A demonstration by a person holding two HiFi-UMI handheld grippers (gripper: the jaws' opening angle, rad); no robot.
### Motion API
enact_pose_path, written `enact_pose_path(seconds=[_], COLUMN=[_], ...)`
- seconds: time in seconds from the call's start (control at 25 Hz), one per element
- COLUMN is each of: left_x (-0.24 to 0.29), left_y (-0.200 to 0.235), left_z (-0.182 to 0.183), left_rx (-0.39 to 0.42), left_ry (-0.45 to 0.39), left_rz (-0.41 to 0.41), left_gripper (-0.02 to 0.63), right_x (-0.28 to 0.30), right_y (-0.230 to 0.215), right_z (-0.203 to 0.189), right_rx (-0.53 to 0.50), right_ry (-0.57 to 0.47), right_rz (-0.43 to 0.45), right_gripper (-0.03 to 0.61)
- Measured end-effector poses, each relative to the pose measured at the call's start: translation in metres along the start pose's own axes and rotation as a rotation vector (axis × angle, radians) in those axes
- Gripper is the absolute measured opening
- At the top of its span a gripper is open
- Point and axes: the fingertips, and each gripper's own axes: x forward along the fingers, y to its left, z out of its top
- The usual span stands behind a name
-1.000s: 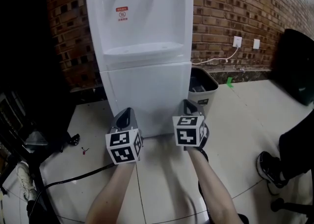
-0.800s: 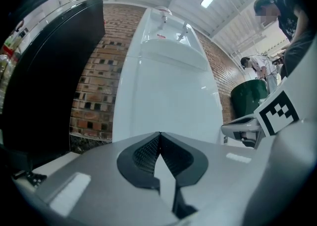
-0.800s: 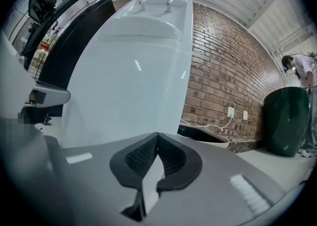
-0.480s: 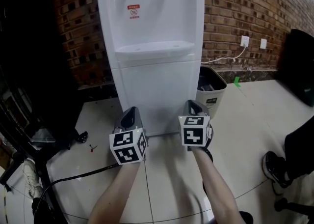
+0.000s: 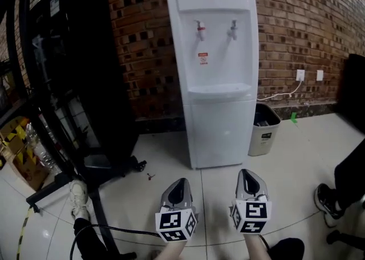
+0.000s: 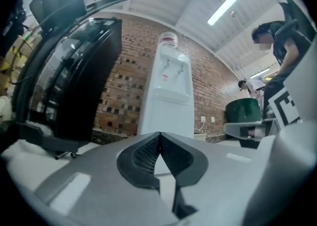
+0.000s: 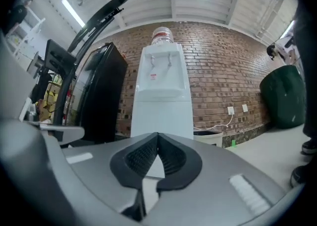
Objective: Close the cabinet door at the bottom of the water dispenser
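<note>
A white water dispenser (image 5: 218,70) stands against the brick wall, with its bottom cabinet door (image 5: 221,130) flush and closed. It shows ahead in the left gripper view as the dispenser (image 6: 167,96) and in the right gripper view as the dispenser (image 7: 161,96). My left gripper (image 5: 178,187) and right gripper (image 5: 249,178) hang side by side low in the head view, well back from the dispenser and apart from it. Both are shut with nothing between the pads. In their own views the left gripper (image 6: 159,135) and right gripper (image 7: 157,135) point level at the dispenser.
A grey waste bin (image 5: 264,129) sits right of the dispenser, under a wall socket and cable (image 5: 300,76). A tall black cabinet (image 5: 80,70) and a black stand with wheeled feet (image 5: 85,167) fill the left. A cable (image 5: 108,230) crosses the tiled floor. A person's shoe (image 5: 327,200) is at right.
Both grippers have pulled back from the dispenser, which now stands farther off and shows whole. The black cabinet and stand have come into view at left.
</note>
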Motion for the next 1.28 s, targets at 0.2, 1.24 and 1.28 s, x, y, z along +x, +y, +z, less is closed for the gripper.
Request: enact_pose_path(seconds=[0.2,1.24,1.28], left_x=[-0.062,-0.126,-0.127], left_y=[0.018,-0.015,-0.015], left_z=[0.017,0.047,0.048], left_rx=[0.012,0.072,0.07], left_ry=[-0.006,-0.017,-0.019], left_rz=[0.078,-0.023,-0.022], left_gripper=[0.009,0.009,0.009], right_x=[-0.041,-0.11,-0.111], right_y=[0.053,0.106,0.106], right_z=[0.03,0.023,0.023], right_rx=[0.026,-0.037,-0.04], right_ry=[-0.037,0.039,0.038], right_rz=[0.064,0.162,0.161], right_gripper=[0.002,0.0,0.0])
